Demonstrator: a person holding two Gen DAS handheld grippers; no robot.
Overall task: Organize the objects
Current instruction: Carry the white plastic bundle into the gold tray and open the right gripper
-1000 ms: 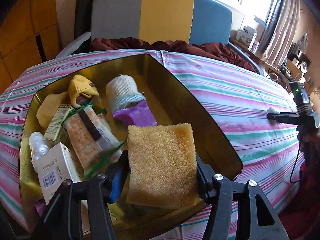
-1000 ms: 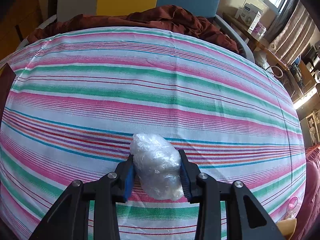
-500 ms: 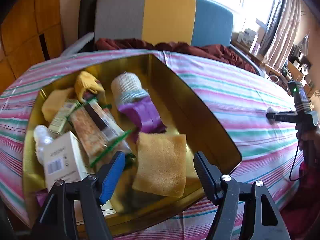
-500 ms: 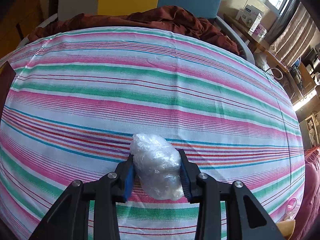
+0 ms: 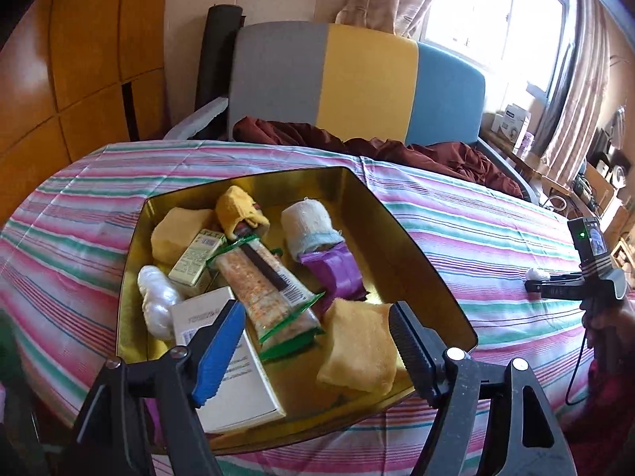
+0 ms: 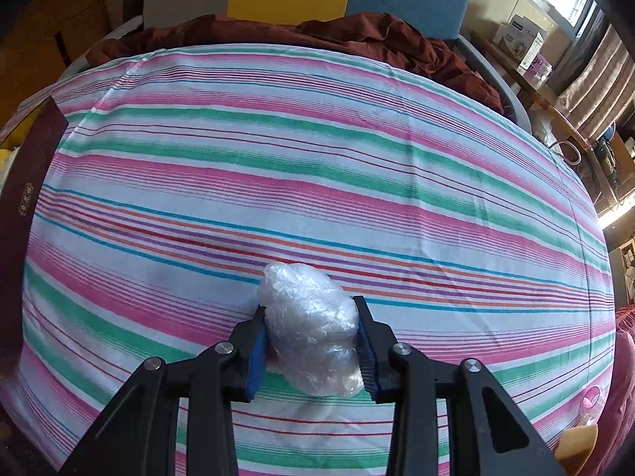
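Observation:
A gold tin box [image 5: 432, 273] sits on the striped tablecloth and holds several items. A yellow sponge [image 5: 359, 347] lies in its near right corner. My left gripper [image 5: 313, 347] is open and empty, raised above the box's near edge. My right gripper [image 6: 311, 347] is shut on a clear plastic-wrapped bundle [image 6: 311, 327] and holds it just above the cloth. That gripper and bundle also show far right in the left wrist view [image 5: 537, 277].
In the box lie a white carton [image 5: 230, 361], a green-edged snack packet [image 5: 270, 293], a purple packet [image 5: 337, 271], a white roll [image 5: 311, 224] and a yellow roll [image 5: 240, 208]. A dark red lid [image 6: 24, 182] stands at the left. A chair [image 5: 357, 83] with maroon cloth stands behind the table.
My left gripper opened and let the yellow sponge drop into the box, then pulled up and back. My right gripper has stayed still with the bundle.

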